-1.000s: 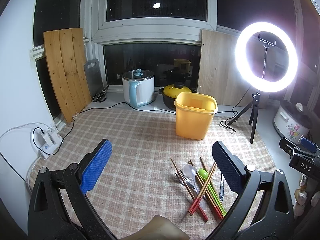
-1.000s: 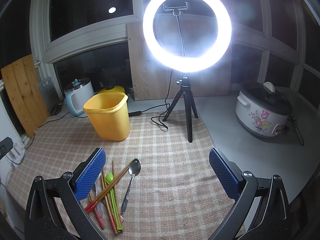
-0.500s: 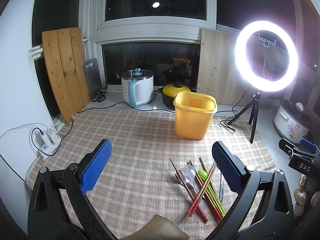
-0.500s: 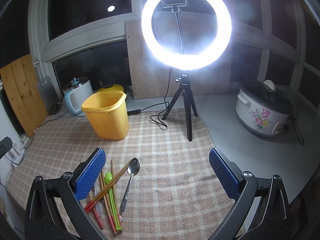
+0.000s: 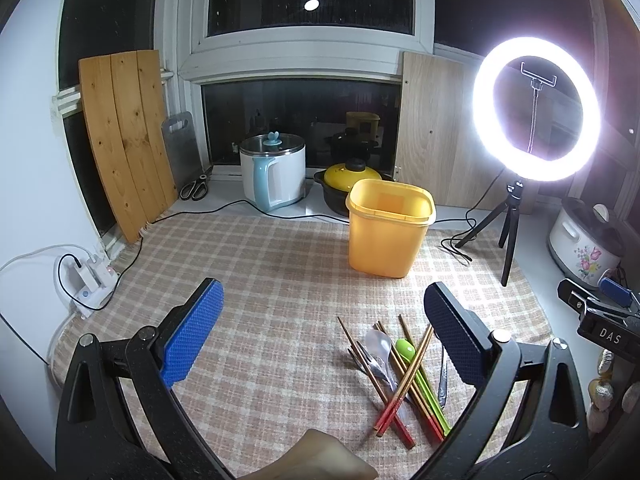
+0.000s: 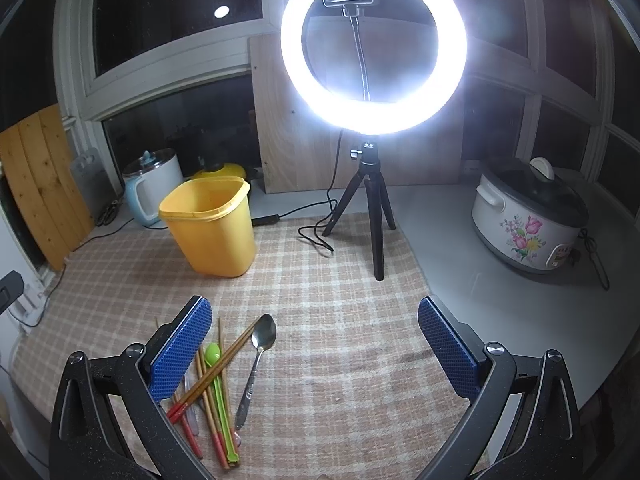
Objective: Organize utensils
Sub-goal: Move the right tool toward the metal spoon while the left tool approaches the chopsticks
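A pile of utensils lies on the checked cloth: red-tipped wooden chopsticks point(image 5: 404, 384), a green spoon point(image 5: 406, 347), a clear plastic spoon point(image 5: 378, 346) and a metal spoon point(image 6: 264, 338). A yellow bin point(image 5: 388, 228) stands behind them; it also shows in the right wrist view point(image 6: 210, 226). My left gripper point(image 5: 324, 332) is open and empty, above the cloth left of the pile. My right gripper point(image 6: 316, 348) is open and empty, with the pile by its left finger.
A ring light on a tripod point(image 6: 374, 216) stands on the cloth's far right with its cable point(image 6: 316, 236). A flowered rice cooker point(image 6: 528, 220) sits at right. A kettle point(image 5: 274, 172), yellow-lidded pot point(image 5: 348, 178), wooden boards point(image 5: 124, 136) and a power strip point(image 5: 90, 280) line the back and left.
Both views shift slightly; the right gripper has moved a little forward and down towards the pile. Both grippers stay open and nothing on the cloth has moved.
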